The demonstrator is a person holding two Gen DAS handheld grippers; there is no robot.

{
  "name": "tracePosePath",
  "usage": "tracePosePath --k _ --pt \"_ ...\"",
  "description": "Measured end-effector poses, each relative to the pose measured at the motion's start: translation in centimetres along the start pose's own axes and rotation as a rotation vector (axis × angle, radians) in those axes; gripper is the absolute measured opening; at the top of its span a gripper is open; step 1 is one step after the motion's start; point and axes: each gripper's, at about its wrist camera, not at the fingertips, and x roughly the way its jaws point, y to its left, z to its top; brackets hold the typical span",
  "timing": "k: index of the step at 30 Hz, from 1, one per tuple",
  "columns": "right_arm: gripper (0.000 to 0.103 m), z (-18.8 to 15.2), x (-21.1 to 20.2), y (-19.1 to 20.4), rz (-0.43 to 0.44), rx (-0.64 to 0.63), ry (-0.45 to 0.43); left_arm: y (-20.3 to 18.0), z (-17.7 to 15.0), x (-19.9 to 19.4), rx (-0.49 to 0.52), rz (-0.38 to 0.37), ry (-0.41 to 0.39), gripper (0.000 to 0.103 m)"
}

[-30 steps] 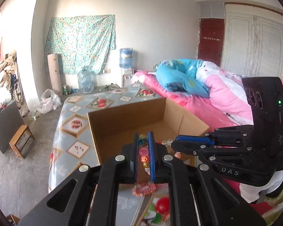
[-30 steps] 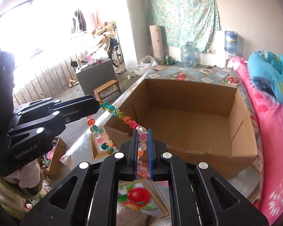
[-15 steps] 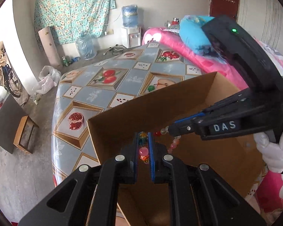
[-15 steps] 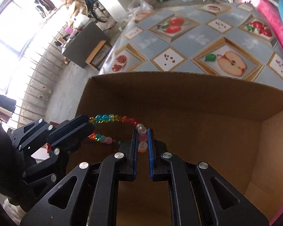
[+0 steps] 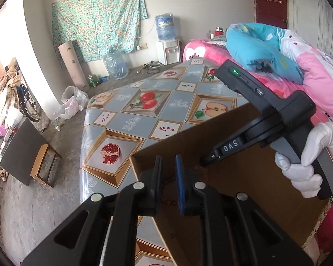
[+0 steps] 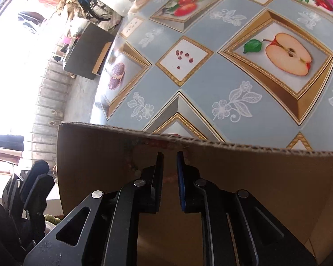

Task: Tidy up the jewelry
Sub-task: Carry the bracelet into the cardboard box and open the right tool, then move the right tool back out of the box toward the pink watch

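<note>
cardboard box (image 5: 244,177) floor hidden, beads indistinct

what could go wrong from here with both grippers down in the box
1. The right gripper sits close to the cardboard box wall; lifting carelessly could snag the rim and drag the box.
2. The left gripper and right gripper share one corner and could knock together.
3. The box sits near the table edge.

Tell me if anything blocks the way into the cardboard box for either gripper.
Nothing visible does. The cardboard box has an open top, and the left gripper and right gripper both reach over its rim with fingers apart.
</note>
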Motion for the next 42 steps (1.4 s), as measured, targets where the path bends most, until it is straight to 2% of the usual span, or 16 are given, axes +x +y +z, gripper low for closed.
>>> tracePosePath --k 3,5,11,15,19,22,26,31,37,42 --pt "0.016 -1.2 -2.6 1.3 -0.018 -0.05 -0.056 1.0 -0.3 -2.1 -0.055 -0.005 -0.047 0.012" --pt "0.023 -1.7 -4.3 1.9 -0.017 -0.087 -0.107 1.5 -0.8 -3.9 -0.09 -0.015 -0.086 0.016" --pt "0.033 -6.5 -12.5 4.5 -0.012 -0.217 -0.313 1.8 -3.8 -10.5 -0.156 -0.07 -0.222 0.027" --pt "0.035 -12.3 -17.7 4.5 0.043 -0.249 -0.434 0.6 -6.7 -14.0 -0.163 -0.127 -0.279 0.033" --pt "0.037 -18.5 -19.0 2.8 0.097 -0.238 -0.499 -1.7 -10.2 -16.1 -0.136 -0.184 -0.316 0.04" --pt "0.037 -22.0 -17.4 0.5 0.112 -0.192 -0.488 -3.8 -12.7 -15.6 -0.118 -0.213 -0.281 0.043" --pt "0.037 -24.6 -14.1 -2.9 0.126 -0.063 -0.434 -6.6 -15.1 -12.9 -0.121 -0.247 -0.171 0.043" --pt "0.037 -26.8 -10.5 -5.3 0.15 0.066 -0.367 -10.2 -17.1 -9.4 -0.068 -0.225 -0.086 0.043" --pt "0.037 -27.0 -8.0 -4.4 0.057 0.042 -0.32 -13.5 -18.6 -6.1 0.043 -0.21 -0.019 0.043" --pt "0.037 -25.9 -6.8 -3.8 0.028 0.018 -0.294 -13.7 -18.3 -4.1 0.032 -0.246 0.008 0.043"
